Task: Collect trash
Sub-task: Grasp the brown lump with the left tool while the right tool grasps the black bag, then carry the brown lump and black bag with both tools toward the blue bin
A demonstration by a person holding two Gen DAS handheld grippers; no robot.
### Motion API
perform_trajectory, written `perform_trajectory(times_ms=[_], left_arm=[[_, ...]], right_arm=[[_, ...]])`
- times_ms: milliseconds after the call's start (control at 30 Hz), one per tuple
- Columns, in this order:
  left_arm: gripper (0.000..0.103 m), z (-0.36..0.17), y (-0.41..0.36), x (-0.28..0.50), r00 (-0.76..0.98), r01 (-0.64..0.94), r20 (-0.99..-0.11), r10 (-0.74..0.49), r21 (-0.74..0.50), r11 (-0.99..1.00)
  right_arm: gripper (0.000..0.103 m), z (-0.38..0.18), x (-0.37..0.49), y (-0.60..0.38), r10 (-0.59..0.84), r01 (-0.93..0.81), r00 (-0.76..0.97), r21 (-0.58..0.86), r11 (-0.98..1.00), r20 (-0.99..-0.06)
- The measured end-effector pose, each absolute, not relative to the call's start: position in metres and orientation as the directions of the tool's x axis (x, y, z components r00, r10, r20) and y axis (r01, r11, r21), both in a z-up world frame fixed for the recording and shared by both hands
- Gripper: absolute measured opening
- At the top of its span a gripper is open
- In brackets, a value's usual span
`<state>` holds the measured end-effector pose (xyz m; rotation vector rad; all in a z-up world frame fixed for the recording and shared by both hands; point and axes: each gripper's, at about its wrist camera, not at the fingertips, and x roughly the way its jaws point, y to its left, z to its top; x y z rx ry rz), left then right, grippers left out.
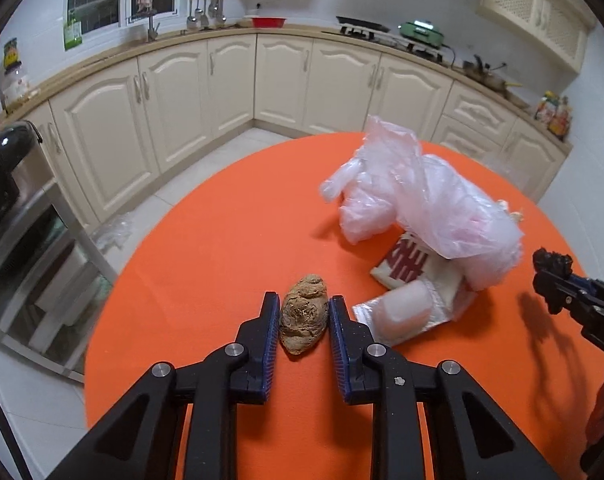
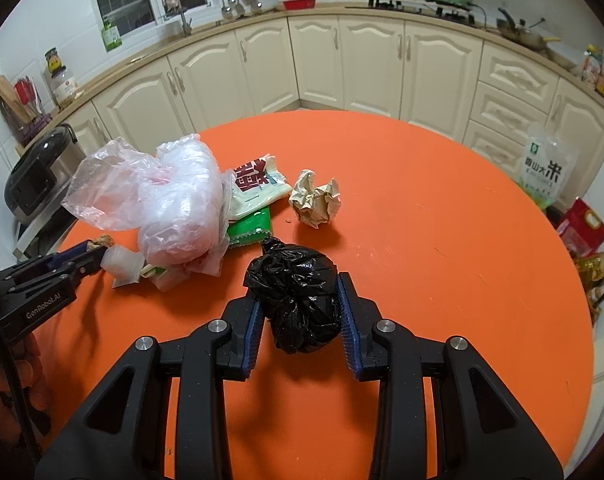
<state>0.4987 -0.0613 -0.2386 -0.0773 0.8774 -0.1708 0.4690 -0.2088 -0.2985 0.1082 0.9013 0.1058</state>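
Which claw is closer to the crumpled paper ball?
Right. The right gripper, holding the black bag, sits just before the paper ball; the left gripper is beyond the clear plastic bag.

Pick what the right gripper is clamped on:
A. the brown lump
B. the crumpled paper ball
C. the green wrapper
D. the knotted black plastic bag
D: in the right wrist view the right gripper presses both pads on the knotted black plastic bag.
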Motion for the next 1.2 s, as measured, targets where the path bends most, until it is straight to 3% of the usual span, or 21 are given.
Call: perform_trajectory(times_ms=[433, 833, 1200], left_arm=[[0.020, -0.214, -0.043, 0.417, 0.719, 0.075, -0.674, -0.172, -0.170, 0.982], [0.020, -0.165, -0.089, 0.273, 0.801, 0.226, -0.537, -0.265, -0.139, 0.964], [0.020, -0.156, -0.126, 0.166, 0.801, 0.384, -0.449, -0.395, -0.121, 0.915]], right_arm=[[0.031, -0.265, 0.411, -0.230, 0.172, -0.032, 0.670, 0.204, 0.978, -0.722], [0.031, -0.200, 0.315, -0.243, 0.215, -0.069, 0.774, 0.259, 0.963, -0.595], [0.031, -0.161, 0.224, -0.279, 0.154, -0.015, 0.852, 0.271, 0.962, -0.501]])
